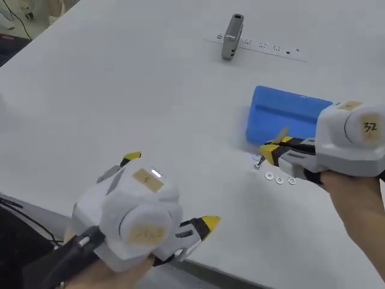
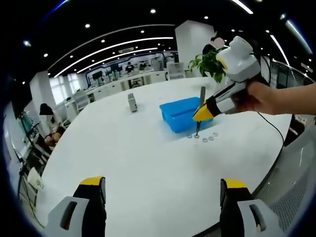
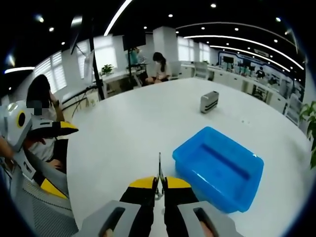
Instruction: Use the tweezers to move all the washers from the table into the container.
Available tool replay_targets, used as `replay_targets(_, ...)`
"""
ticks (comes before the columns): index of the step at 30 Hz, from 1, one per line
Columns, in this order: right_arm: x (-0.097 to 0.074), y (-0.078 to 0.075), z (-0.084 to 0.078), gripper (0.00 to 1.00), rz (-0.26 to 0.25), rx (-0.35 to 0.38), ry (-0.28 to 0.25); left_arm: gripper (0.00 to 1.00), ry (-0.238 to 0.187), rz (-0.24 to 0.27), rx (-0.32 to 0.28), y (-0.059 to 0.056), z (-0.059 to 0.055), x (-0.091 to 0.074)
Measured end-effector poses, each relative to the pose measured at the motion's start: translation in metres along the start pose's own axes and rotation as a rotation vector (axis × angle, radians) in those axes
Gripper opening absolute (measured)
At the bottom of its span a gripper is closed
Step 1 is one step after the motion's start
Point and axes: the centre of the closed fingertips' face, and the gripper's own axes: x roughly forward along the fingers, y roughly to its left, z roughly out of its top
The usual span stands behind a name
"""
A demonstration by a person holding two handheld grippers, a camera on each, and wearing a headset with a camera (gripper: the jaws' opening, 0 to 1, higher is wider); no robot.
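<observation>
Left tool (image 1: 171, 189), jaws spread and empty, above the near edge of the surface (image 1: 150, 90). Right tool (image 3: 159, 183) pinching the tweezers (image 3: 159, 167), tips down beside the washers (image 1: 280, 179); contact apparently made, though unclear. Washers lie on the surface just before the blue container (image 1: 283, 111). Beyond, a grey box (image 1: 233, 36).

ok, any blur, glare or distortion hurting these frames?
Head view: soft overall, washers smeared but visible. Left gripper view: fisheye bends the table edge, washers tiny. Right gripper view: ceiling strip lights bright, tweezers and container fairly sharp.
</observation>
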Motion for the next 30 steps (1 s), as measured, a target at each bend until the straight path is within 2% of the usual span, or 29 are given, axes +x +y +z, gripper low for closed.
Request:
replay_targets(3,-0.005,-0.003,0.005,0.02,-0.004,0.007,-0.016,0.99,-0.008,0.003,-0.002,0.001,0.001,-0.001)
replay_targets(5,-0.007,-0.002,0.01,0.02,0.007,0.039,-0.039,0.98,-0.006,0.004,-0.005,0.001,0.001,-0.002)
replay_targets(9,-0.01,-0.002,0.014,0.02,0.012,0.042,-0.043,0.97,-0.013,0.008,0.005,0.001,0.002,-0.003)
replay_targets(13,-0.013,0.002,0.018,0.02,0.014,0.006,-0.036,0.96,0.023,0.005,0.048,-0.002,-0.005,-0.002)
replay_targets(21,-0.017,0.0,0.03,0.02,0.004,-0.023,-0.044,0.96,0.018,0.011,0.04,0.0,-0.004,-0.003)
replay_targets(30,-0.019,-0.011,0.047,0.02,-0.004,-0.06,-0.057,0.95,0.009,0.015,0.042,0.001,-0.003,-0.004)
